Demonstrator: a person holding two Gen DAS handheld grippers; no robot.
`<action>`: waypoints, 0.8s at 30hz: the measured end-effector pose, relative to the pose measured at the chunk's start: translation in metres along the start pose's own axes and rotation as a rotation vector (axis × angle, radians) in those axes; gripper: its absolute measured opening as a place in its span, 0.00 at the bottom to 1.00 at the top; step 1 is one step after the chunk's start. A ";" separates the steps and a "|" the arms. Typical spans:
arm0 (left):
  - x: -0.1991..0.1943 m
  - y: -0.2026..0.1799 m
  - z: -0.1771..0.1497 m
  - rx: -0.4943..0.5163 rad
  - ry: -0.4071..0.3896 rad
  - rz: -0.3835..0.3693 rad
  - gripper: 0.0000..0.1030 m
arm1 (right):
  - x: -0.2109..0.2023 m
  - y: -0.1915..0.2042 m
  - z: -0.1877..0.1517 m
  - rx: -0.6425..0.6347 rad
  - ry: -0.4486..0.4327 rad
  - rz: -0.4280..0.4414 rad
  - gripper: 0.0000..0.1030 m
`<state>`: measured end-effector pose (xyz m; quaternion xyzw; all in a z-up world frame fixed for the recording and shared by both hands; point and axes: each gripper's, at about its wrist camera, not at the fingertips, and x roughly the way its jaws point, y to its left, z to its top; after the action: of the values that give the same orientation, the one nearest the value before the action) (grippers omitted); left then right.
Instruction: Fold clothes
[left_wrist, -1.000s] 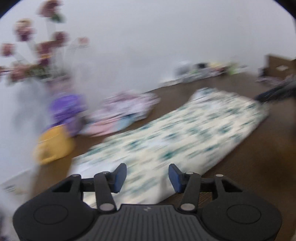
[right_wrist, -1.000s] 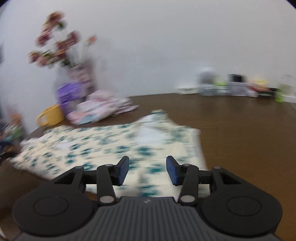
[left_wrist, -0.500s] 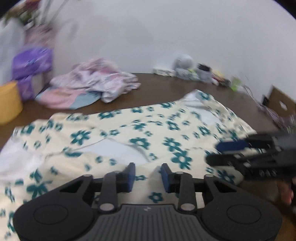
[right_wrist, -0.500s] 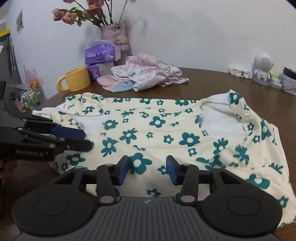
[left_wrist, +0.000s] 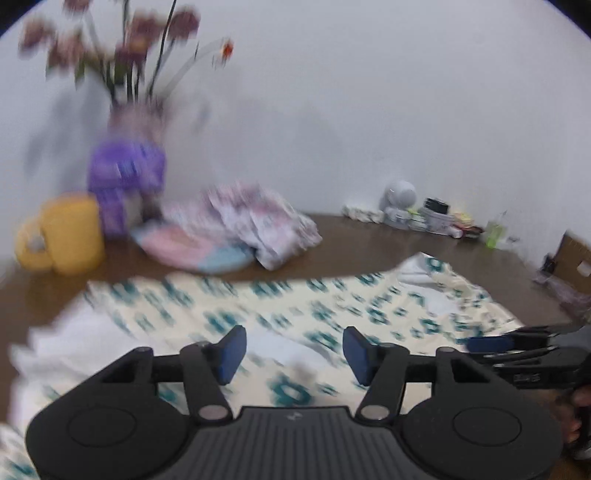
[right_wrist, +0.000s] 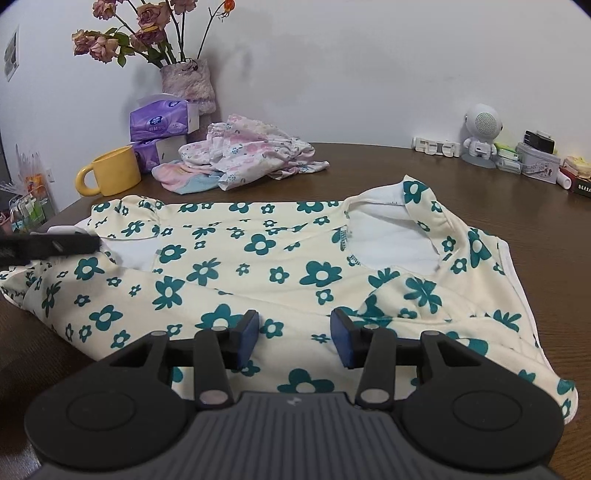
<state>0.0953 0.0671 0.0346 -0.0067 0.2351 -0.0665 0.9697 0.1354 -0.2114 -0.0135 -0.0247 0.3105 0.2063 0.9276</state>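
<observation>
A cream garment with teal flowers (right_wrist: 258, 266) lies spread flat on the brown table (right_wrist: 406, 166); it is blurred in the left wrist view (left_wrist: 295, 317). My right gripper (right_wrist: 294, 339) hovers open over its near edge, nothing between the blue pads. My left gripper (left_wrist: 291, 354) is open above the garment's left part, also holding nothing. The left gripper's dark fingers (right_wrist: 55, 245) show at the garment's left side in the right wrist view. The right gripper (left_wrist: 517, 347) appears at the right edge of the left wrist view, held by a hand.
A crumpled pink floral cloth pile (right_wrist: 243, 155) lies behind the garment. A yellow mug (right_wrist: 110, 175), purple tissue packs (right_wrist: 162, 122) and a vase of dried flowers (right_wrist: 186, 85) stand at the back left. A white robot figure (right_wrist: 480, 134) and small boxes line the back right.
The left gripper's jaws have widened and its view has swung up, blurred. The right gripper has come closer and lower over the garment's near edge.
</observation>
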 end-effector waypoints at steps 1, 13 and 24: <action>0.001 0.002 0.003 0.035 0.011 0.032 0.61 | 0.000 0.000 0.000 -0.001 0.000 0.000 0.43; 0.040 0.056 -0.015 -0.136 0.167 0.054 0.07 | 0.000 0.002 0.000 -0.006 0.002 0.000 0.46; 0.025 0.022 -0.019 -0.082 0.076 0.016 0.50 | 0.000 0.003 0.000 -0.011 0.003 -0.007 0.47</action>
<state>0.1118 0.0855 0.0055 -0.0421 0.2745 -0.0495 0.9594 0.1344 -0.2085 -0.0136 -0.0314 0.3107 0.2049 0.9276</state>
